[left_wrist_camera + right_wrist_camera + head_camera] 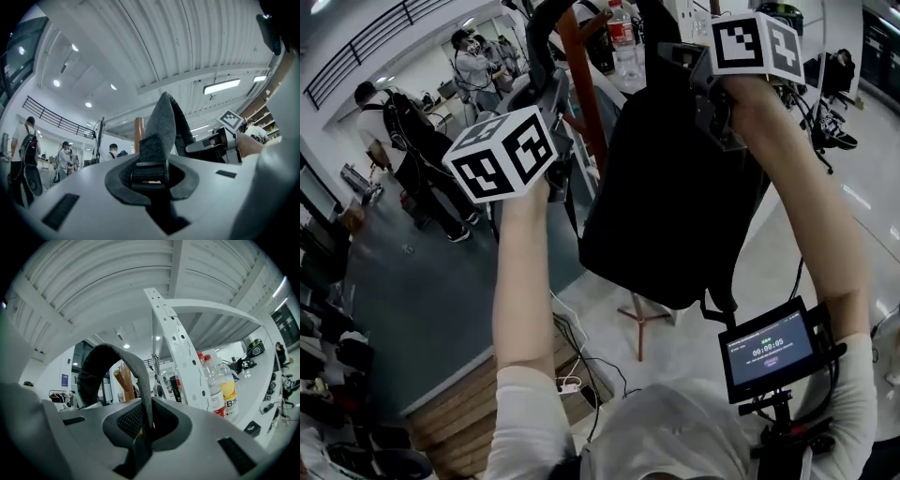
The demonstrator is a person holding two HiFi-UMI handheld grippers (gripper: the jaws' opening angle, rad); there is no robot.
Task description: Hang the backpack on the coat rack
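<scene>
A black backpack [675, 187] hangs in the air between my two raised grippers, right in front of the wooden coat rack [584, 94]. The rack's foot [640, 317] shows below the bag. My left gripper [546, 89] is shut on a padded shoulder strap [158, 133] where its webbing buckle sits. My right gripper [698, 70] is shut on the bag's thin top loop [110, 366], which arches above the jaws. In the right gripper view the rack's wooden pegs [124, 380] stand just behind that loop. The rack's pole [139, 133] rises behind the strap in the left gripper view.
A white perforated shelf post [176, 343] and drink bottles [225, 392] stand close on the right. Several people [408, 141] are at the back left. Cables [572, 375] lie on the floor below. A small monitor [769, 349] sits on my chest rig.
</scene>
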